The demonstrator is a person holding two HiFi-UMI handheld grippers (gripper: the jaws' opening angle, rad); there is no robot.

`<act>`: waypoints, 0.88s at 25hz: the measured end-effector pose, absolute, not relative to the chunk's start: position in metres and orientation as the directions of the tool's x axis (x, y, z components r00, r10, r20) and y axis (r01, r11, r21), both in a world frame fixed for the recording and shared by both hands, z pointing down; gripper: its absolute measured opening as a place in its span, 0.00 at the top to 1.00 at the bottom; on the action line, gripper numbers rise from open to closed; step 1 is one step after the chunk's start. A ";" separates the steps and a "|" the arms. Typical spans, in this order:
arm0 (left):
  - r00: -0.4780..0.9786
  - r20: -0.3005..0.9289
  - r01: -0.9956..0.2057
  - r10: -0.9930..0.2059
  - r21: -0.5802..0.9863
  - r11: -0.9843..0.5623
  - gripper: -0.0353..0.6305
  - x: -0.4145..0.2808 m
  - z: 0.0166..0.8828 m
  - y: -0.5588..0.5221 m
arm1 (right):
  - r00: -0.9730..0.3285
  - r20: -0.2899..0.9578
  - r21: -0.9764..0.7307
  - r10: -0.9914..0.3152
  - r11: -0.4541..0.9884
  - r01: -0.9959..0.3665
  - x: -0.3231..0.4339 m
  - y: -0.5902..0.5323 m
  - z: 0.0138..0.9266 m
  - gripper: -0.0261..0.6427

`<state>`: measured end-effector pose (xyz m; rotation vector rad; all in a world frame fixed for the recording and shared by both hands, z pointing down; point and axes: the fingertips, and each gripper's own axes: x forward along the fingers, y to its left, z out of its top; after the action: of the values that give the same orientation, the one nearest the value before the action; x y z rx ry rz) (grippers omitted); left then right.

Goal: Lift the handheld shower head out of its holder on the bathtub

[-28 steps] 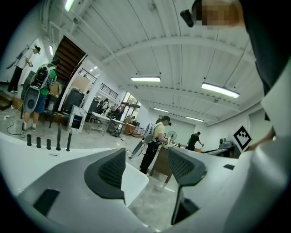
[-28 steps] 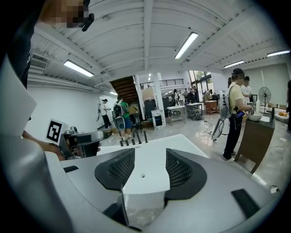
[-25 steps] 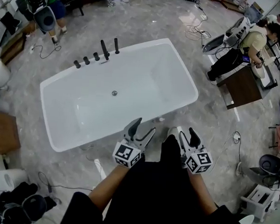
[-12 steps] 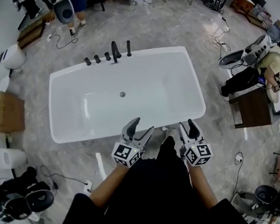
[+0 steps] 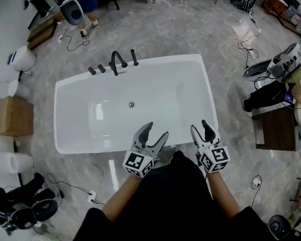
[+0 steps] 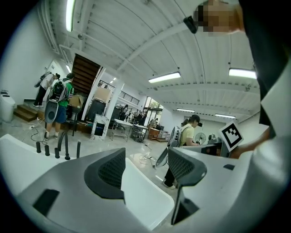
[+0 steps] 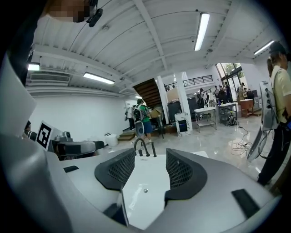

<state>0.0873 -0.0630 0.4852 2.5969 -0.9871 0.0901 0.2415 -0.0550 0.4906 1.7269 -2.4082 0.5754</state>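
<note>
The white bathtub [image 5: 56, 112] lies across the head view. On its far rim stand black fittings: knobs [image 5: 96, 69], a curved spout [image 5: 115, 61] and the upright handheld shower head [image 5: 134, 57] in its holder. My left gripper [image 5: 155, 133] hangs open over the near rim, far from the fittings, with nothing between its fingers. My right gripper [image 5: 201, 127] is open and empty near the tub's right corner. In the left gripper view, the gripper [image 6: 145, 166] has the shower head [image 6: 78, 149] far off to its left. The right gripper [image 7: 150, 170] looks along the tub at the shower head [image 7: 154, 149].
A person sits at a brown desk [image 5: 275, 131] to the right. A cardboard box [image 5: 12, 116] and white toilets [image 5: 20, 59] stand on the left. Cables [image 5: 76, 189] trail over the marble floor. People [image 5: 70, 10] stand beyond the tub's far side.
The view has swung so the tub lies more squarely ahead. Both grippers have moved from short of the near rim to over it. Their jaws stay open.
</note>
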 end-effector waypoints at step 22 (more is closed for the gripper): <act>0.539 0.279 -0.840 -0.795 0.255 -0.480 0.53 0.121 0.513 -0.150 | -0.590 0.318 -0.321 -0.742 0.501 -0.804 0.274 -0.125 0.526 0.69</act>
<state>0.1207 -0.1504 0.5127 2.4212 -1.3444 0.1730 0.2736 -0.1249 0.5264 1.3474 -2.5994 0.6678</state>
